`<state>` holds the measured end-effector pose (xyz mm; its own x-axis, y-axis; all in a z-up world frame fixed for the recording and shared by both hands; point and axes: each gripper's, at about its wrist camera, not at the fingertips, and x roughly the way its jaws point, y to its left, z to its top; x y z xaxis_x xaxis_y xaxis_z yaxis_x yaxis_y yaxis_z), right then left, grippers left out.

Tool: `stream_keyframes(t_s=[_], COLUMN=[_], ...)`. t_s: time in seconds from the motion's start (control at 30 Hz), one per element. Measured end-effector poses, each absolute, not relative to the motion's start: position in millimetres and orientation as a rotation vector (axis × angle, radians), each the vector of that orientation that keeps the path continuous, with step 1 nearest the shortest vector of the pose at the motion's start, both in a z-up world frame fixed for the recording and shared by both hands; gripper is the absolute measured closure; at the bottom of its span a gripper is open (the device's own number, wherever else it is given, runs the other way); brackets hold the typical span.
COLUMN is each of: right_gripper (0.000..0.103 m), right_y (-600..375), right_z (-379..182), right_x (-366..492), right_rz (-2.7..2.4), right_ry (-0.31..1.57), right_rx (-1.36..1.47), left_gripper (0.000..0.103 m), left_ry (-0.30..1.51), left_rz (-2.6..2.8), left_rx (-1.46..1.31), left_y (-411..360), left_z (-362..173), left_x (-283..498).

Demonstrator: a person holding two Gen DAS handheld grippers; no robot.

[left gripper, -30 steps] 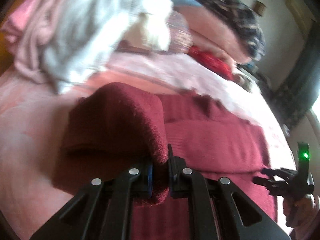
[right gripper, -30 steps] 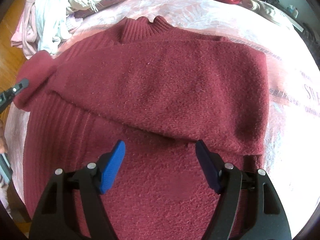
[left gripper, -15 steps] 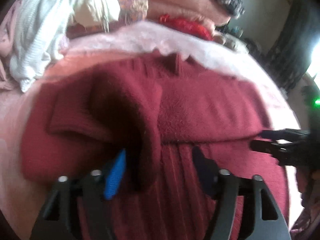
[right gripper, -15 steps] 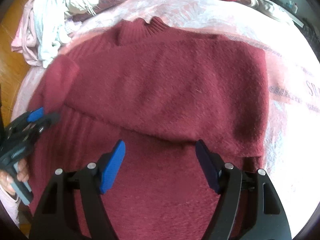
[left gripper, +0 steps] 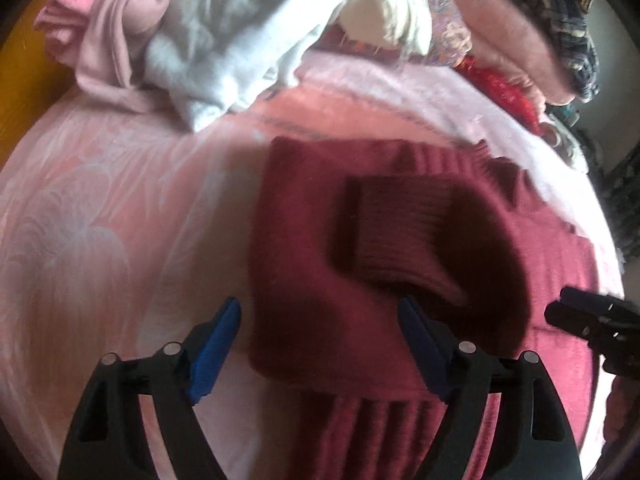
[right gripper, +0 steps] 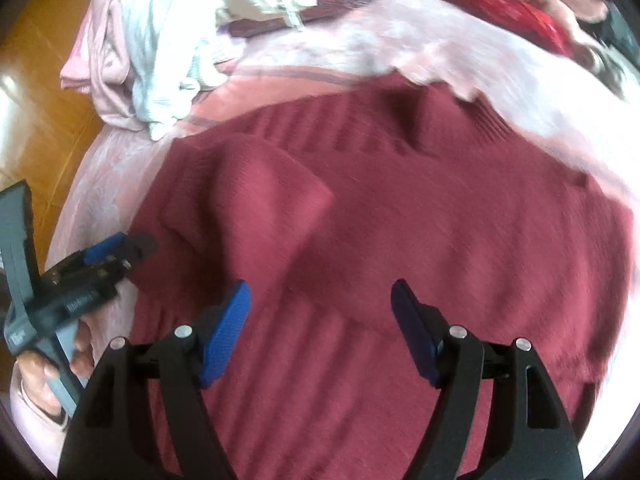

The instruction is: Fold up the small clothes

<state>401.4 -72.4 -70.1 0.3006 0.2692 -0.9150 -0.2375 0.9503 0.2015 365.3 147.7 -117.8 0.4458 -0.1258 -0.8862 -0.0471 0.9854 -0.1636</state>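
We see the maroon sweater (right gripper: 420, 220) spread on the pink bedspread (left gripper: 100, 220), its sleeve (left gripper: 320, 240) folded across the body; our left gripper (left gripper: 320, 340) hangs over that folded sleeve's edge, jaws wide apart and empty; our right gripper (right gripper: 320, 324) hovers above the sweater's lower body, likewise spread and holding nothing; a pile of pale clothes (right gripper: 160, 40) lies beyond the sweater.
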Motion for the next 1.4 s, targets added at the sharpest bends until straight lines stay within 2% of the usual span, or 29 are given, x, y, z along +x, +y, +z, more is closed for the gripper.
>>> stream_keyframes(t_s=[0.17,0.23,0.3,0.4,0.63,0.67,0.73,0.77,0.8,0.9,1.07,1.37,1.4], right_gripper=[0.03,0.045,0.088,0.094,0.095,0.092,0.074,0.056,0.051,0.055,0.055,0.056,0.061], right_y=[-28,-21,-23,-37,-114,-126,-146,-158,-168,-181,-163,-144,-146], right_z=[-71,-77,-89,-89,-78,-85,-99,-103,-103,-90,-63,-100,-105], right_x=[412,414,417,411,393,391,387,384,381,378,390,440,442], right_rz=[0.318,0.307,0.35,0.369,0.316,0.306,0.285,0.268,0.25,0.229,0.259,0.163,0.152], right_ry=[1.207,1.21,1.258,1.25,1.204,1.228,1.274,1.282,1.273,1.243,1.2,1.315,1.318], right_rx=[-0.119,-0.158,-0.138,-0.12,-0.098,-0.124,-0.108,-0.085,-0.07,-0.06,-0.036,-0.007,-0.005], left_gripper=[0.023,0.023,0.023,0.023,0.023,0.023,0.023,0.023,0.023,0.022,0.022,0.021,0.021], left_ry=[1.124,1.132,1.135,1.12,1.061,1.056,1.063,1.07,1.075,1.084,1.075,1.097,1.096], left_rz=[-0.024,-0.029,-0.029,-0.025,-0.029,-0.035,-0.042,-0.042,-0.046,-0.04,-0.049,-0.072,-0.07], left_rx=[-0.186,-0.209,-0.211,-0.197,-0.191,-0.176,-0.136,-0.12,-0.117,-0.082,-0.097,-0.071,-0.066], left_y=[163,165,166,163,157,151,139,132,128,117,108,90,90], left_z=[-131,-135,-138,-136,-122,-121,-123,-125,-127,-131,-125,-131,-132], left_x=[372,372,372,373,369,369,371,371,371,370,374,381,381])
